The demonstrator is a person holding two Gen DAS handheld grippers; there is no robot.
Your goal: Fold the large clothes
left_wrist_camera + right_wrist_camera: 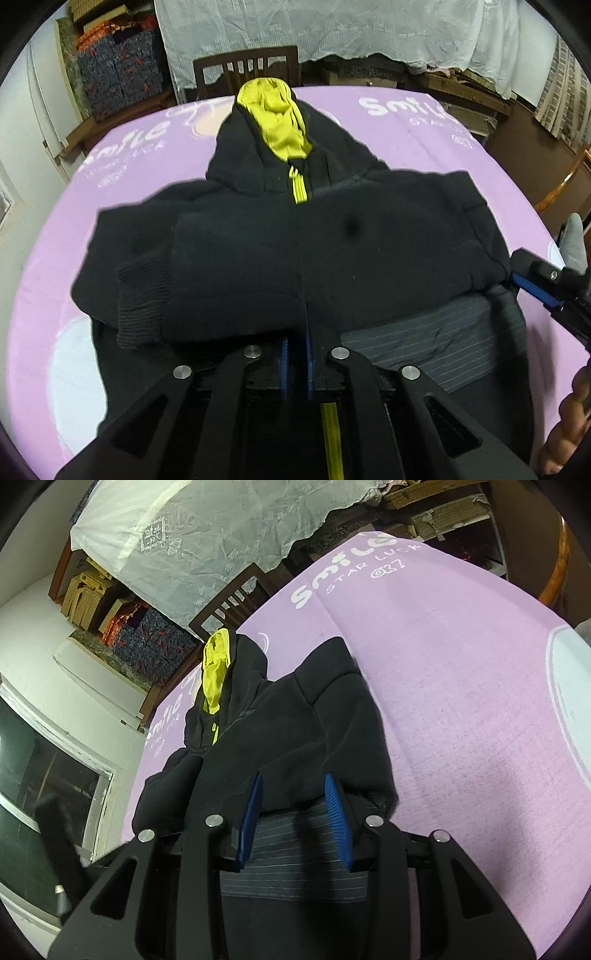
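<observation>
A desk [424, 122] draped in a lilac printed cloth carries a black hooded jacket [295, 236], lying face up with its sleeves crossed over the chest, its yellow-lined hood [275, 114] pointing towards a wooden chair [245, 66], and its lower part, showing a striped lining [424, 354], nearest the camera. The right hand-held gripper [293, 790] sits at the jacket's right edge, blue pads part-way apart with a bunched fold between them; whether they pinch it I cannot tell. The left hand-held gripper [296, 354] is nearly closed at the lower middle and seems to hold nothing. The risk is uneven lifting: one-sided pulling would likely drag the crossed sleeves loose and skew the fold.
</observation>
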